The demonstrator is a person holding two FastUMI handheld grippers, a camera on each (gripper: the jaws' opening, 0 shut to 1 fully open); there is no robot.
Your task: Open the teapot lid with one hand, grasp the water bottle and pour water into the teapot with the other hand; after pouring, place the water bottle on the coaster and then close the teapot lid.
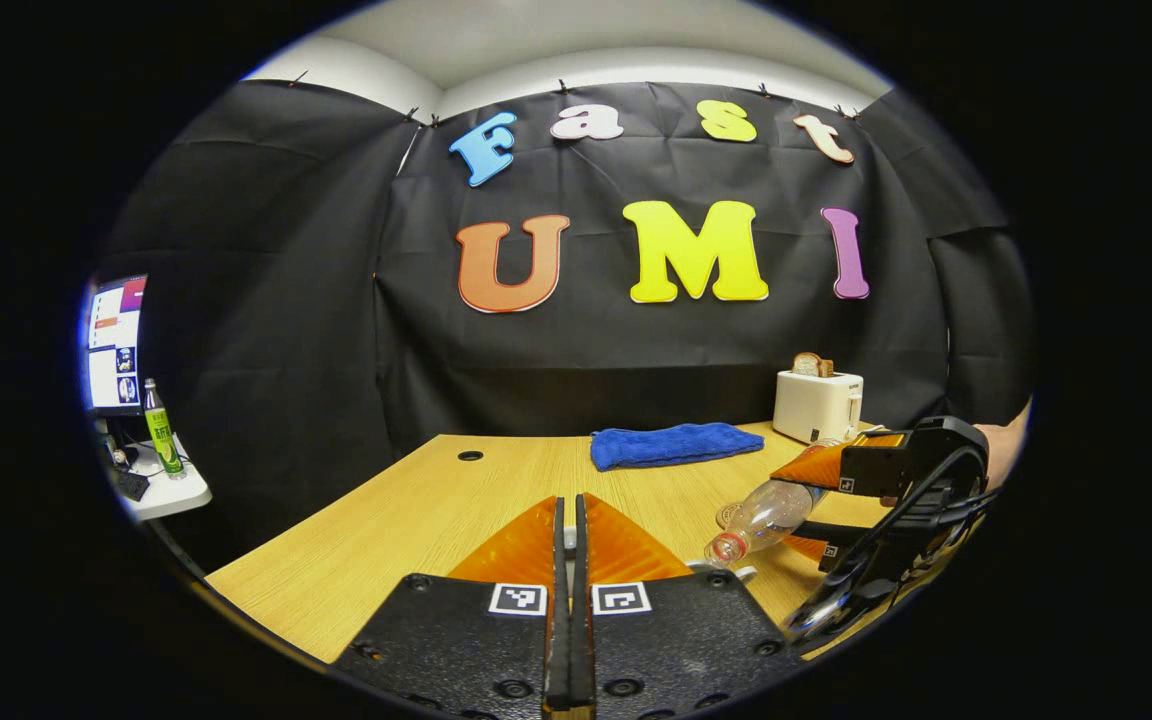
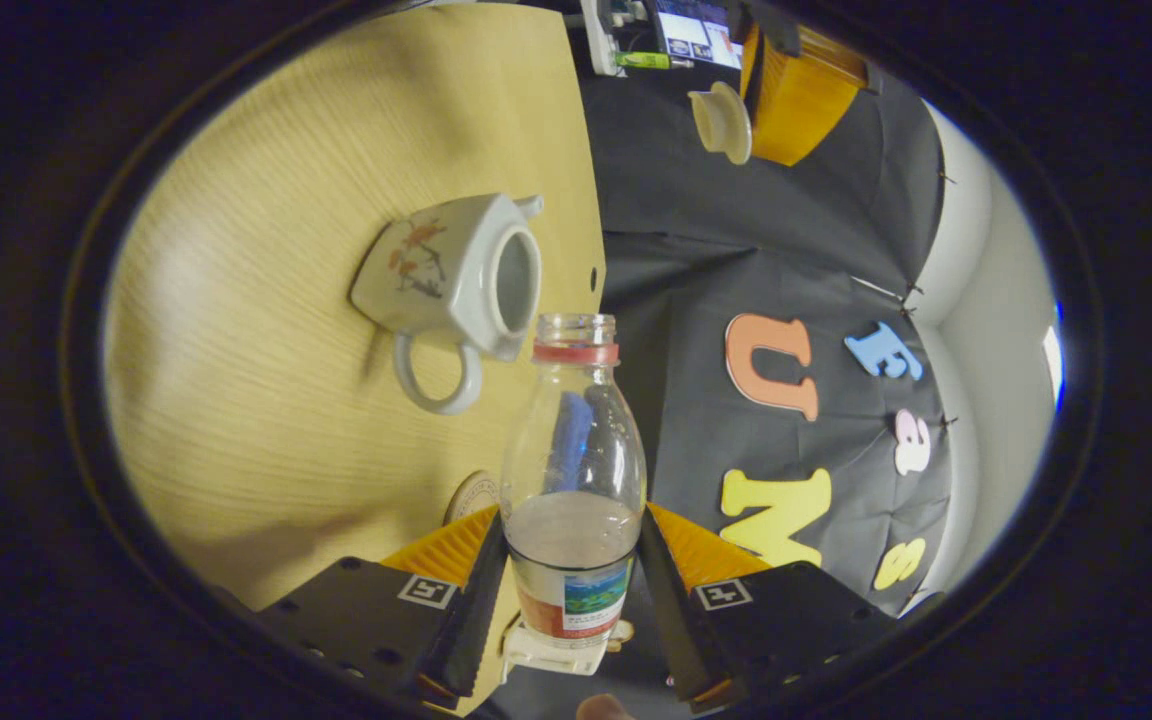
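In the right gripper view my right gripper (image 2: 573, 520) is shut on a clear water bottle (image 2: 573, 440) with no cap and a red neck ring. A little water lies near its base. Its mouth points toward the pale teapot (image 2: 456, 275), which stands open on the wooden table (image 2: 266, 380). A round coaster (image 2: 476, 495) peeks out beside the bottle. Farther off, the left gripper (image 2: 751, 120) holds the teapot lid (image 2: 721, 120) up in the air. In the left gripper view my left gripper (image 1: 568, 505) is shut. To its right the right gripper (image 1: 806, 505) holds the bottle (image 1: 766, 515) tilted, mouth down-left.
A blue towel (image 1: 671, 445) lies folded at the back of the table. A white toaster (image 1: 816, 405) with bread stands at the back right. Left of the table, a side shelf carries a green bottle (image 1: 164, 430) and a monitor (image 1: 114, 345).
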